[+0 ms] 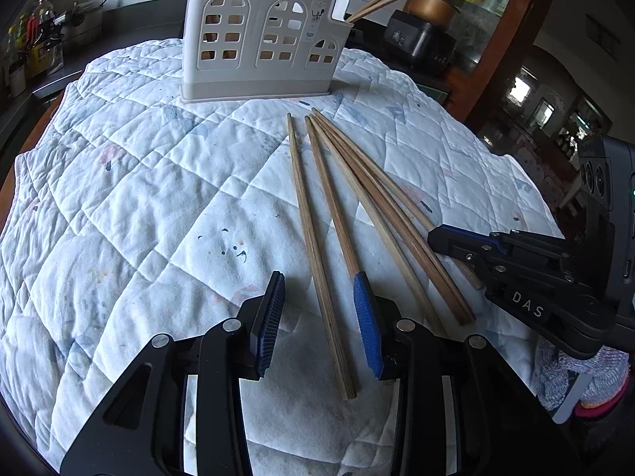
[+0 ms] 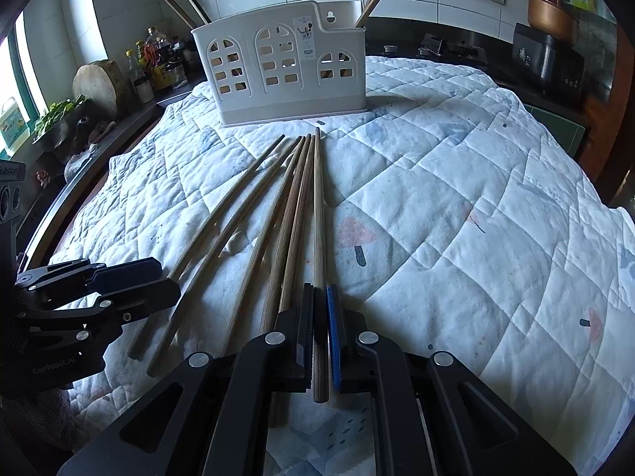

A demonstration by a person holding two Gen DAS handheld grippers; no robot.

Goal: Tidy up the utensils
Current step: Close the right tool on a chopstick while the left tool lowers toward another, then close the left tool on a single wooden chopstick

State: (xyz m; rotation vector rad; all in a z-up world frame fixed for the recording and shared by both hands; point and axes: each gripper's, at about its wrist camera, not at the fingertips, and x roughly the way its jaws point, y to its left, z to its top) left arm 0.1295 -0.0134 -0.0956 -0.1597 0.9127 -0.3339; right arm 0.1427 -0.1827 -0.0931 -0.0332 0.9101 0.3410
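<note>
Right wrist: right tool [image 2: 320, 337] clamped on chopstick [image 2: 318, 214]; left tool [image 1: 319, 317] apart.

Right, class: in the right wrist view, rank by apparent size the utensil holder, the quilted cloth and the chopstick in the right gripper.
1. Quilted cloth, covering most of the view.
2. Utensil holder.
3. Chopstick clamped in the right gripper: its length rivals the holder's width, but it lies nearer the camera, so that gap is unsure.

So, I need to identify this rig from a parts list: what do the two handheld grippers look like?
Both are matte black linkage arms with silver pivot pins and ribbed blue finger pads. The right gripper carries white "DAS" lettering; the left gripper shows faint "GenRobot.AI" lettering. No cables visible.
</note>
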